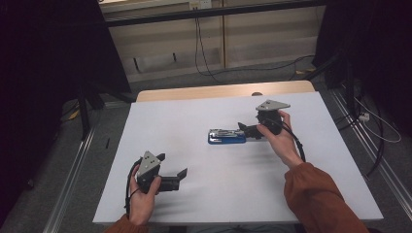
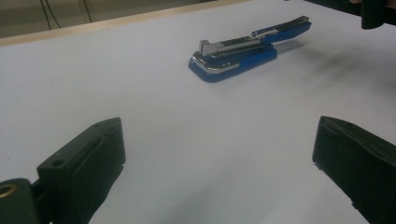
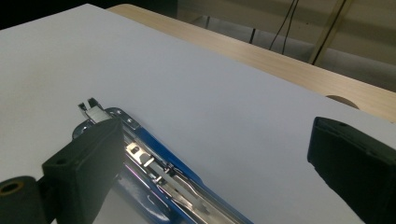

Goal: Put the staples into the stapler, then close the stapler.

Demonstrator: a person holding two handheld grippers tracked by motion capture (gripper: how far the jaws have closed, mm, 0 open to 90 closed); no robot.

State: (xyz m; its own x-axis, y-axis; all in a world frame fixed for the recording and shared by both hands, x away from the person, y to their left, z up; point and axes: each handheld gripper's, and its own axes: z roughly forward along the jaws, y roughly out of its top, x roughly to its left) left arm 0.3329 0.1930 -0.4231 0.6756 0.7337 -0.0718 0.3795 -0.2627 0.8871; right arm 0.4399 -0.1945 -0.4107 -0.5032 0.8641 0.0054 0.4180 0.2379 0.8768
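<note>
A blue stapler [image 1: 226, 136] lies flat near the middle of the white table [image 1: 194, 111], its metal staple channel showing. In the left gripper view the stapler [image 2: 236, 53] is far ahead, its blue top arm lifted at the far end. My right gripper [image 1: 245, 130], held in a hand, stands open at the stapler's right end. In the right gripper view the stapler [image 3: 154, 170] runs under the left jaw of the right gripper [image 3: 215, 158]. My left gripper [image 1: 171, 165] is near the front left, open and holding nothing; in its own view the left gripper [image 2: 219, 154] has only bare table between its jaws.
A wooden strip [image 1: 223, 91] with a round hole [image 1: 256, 93] borders the table's far edge. Cables [image 1: 201, 58] trail on the floor behind, and metal rails [image 1: 73, 179] run along both sides. The other gripper [image 2: 373, 14] shows at the top right of the left gripper view.
</note>
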